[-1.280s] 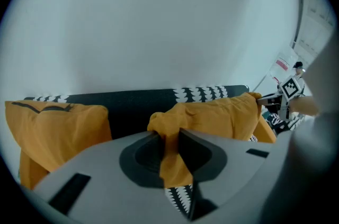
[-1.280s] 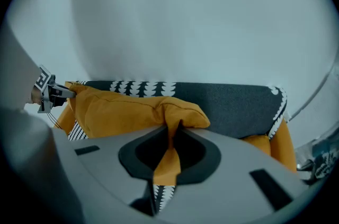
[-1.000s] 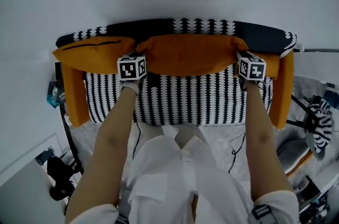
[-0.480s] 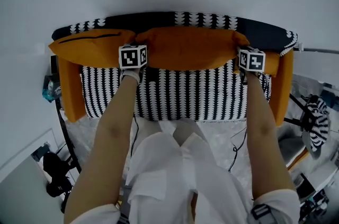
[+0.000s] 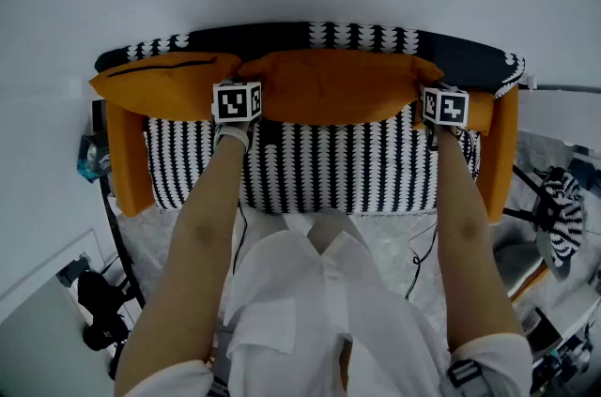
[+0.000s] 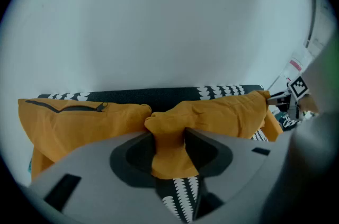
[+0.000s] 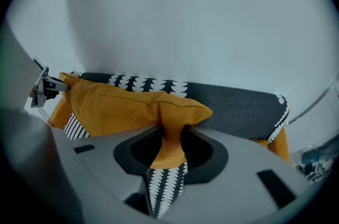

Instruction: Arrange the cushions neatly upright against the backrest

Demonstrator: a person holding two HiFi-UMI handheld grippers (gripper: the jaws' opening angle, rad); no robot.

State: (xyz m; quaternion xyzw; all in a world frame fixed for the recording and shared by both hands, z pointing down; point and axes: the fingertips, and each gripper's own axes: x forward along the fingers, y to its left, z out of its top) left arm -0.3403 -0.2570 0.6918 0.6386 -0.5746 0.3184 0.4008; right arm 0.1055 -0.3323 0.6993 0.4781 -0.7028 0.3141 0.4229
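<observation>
Orange cushion (image 5: 329, 87) ends between opening jaws: left gripper (image 6: 169, 139), right gripper (image 7: 171, 139)

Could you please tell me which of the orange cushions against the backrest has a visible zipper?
The left cushion: a dark zipper runs along its top edge, while the middle cushion beside it shows plain orange fabric.

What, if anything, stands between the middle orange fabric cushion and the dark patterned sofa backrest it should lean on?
Nothing visible does. The middle orange fabric cushion sits directly against the dark patterned sofa backrest, with no object between them in any view.
</observation>
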